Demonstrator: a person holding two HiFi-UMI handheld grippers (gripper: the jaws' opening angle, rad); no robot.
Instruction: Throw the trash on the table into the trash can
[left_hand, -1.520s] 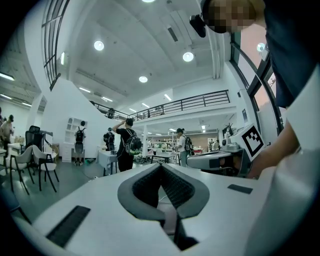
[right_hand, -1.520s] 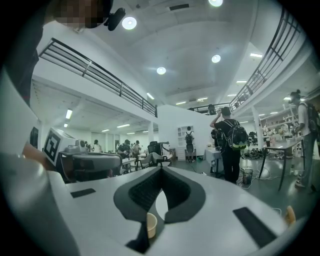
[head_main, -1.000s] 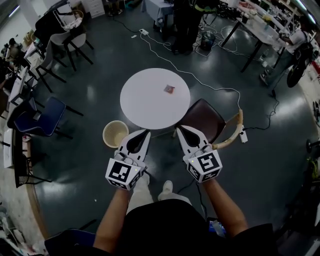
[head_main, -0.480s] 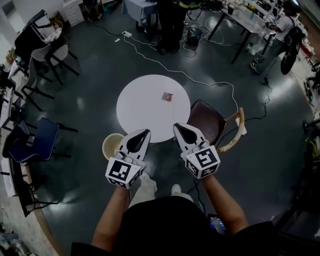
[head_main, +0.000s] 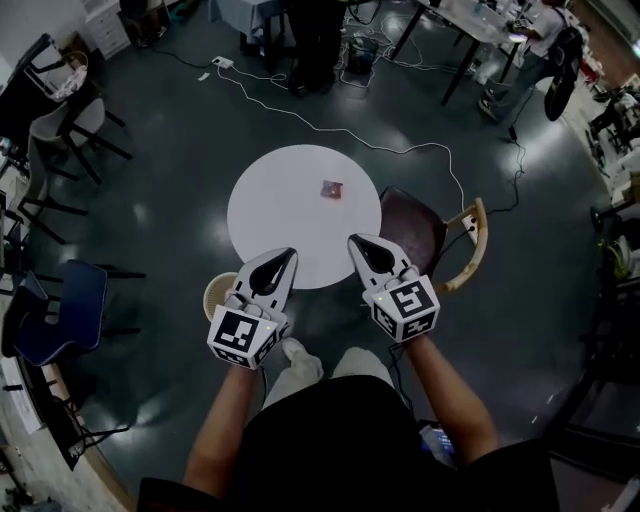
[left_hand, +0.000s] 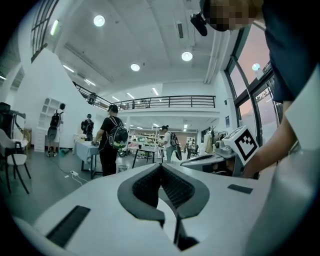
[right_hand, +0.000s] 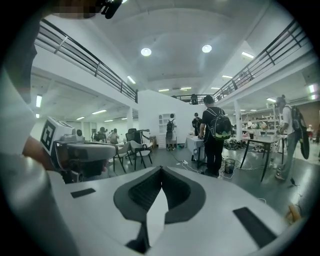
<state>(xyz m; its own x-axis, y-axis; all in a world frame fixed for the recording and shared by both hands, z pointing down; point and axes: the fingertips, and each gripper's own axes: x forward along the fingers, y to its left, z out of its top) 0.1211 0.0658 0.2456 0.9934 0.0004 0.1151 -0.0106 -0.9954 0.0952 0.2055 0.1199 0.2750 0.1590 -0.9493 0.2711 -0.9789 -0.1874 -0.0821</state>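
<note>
A small crumpled reddish wrapper (head_main: 333, 188) lies on the round white table (head_main: 290, 225), right of its middle. A cream trash can (head_main: 217, 293) stands on the floor at the table's near left, partly hidden behind my left gripper (head_main: 288, 254). That gripper is held above the table's near edge, jaws shut with nothing between them. My right gripper (head_main: 355, 241) is level with it over the near right edge, also shut and empty. In the left gripper view my left gripper (left_hand: 161, 165) points out across the room; my right gripper (right_hand: 161, 169) does the same in the right gripper view.
A brown chair (head_main: 422, 235) with a wooden back stands at the table's right. A white cable (head_main: 340, 130) runs across the dark floor beyond the table. A blue chair (head_main: 55, 310) stands far left. A person with a backpack (right_hand: 215, 132) stands by tables at the back.
The view has moved closer to the table; both grippers now overlap its near edge. The trash can has slid partly behind my left gripper. Both stay shut.
</note>
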